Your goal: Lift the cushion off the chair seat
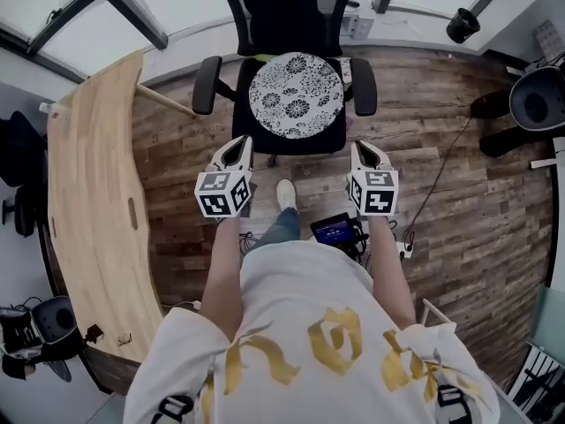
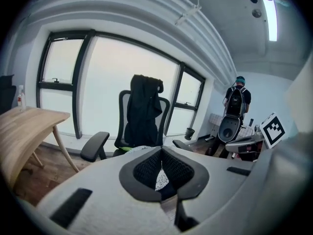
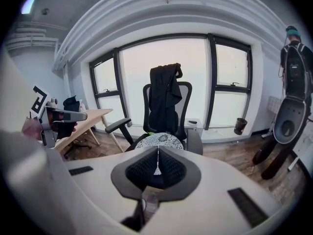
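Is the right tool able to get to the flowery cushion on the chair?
Probably yes. The right tool points at the cushion with only open floor between, and the armrest sits aside. Its jaws are shut, so they must open first.

The head view looks steeply down from behind the left gripper [image 1: 237, 143] and right gripper [image 1: 365, 147]. Each gripper view faces the near chair [image 1: 287, 11] ahead, which all three views share.

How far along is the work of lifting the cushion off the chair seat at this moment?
Nothing looks done: the patterned cushion lies flat on the chair seat. In hand: the left gripper and right gripper hang in front of the seat, jaws shut, empty. Left: open, grasp the cushion, lift it.
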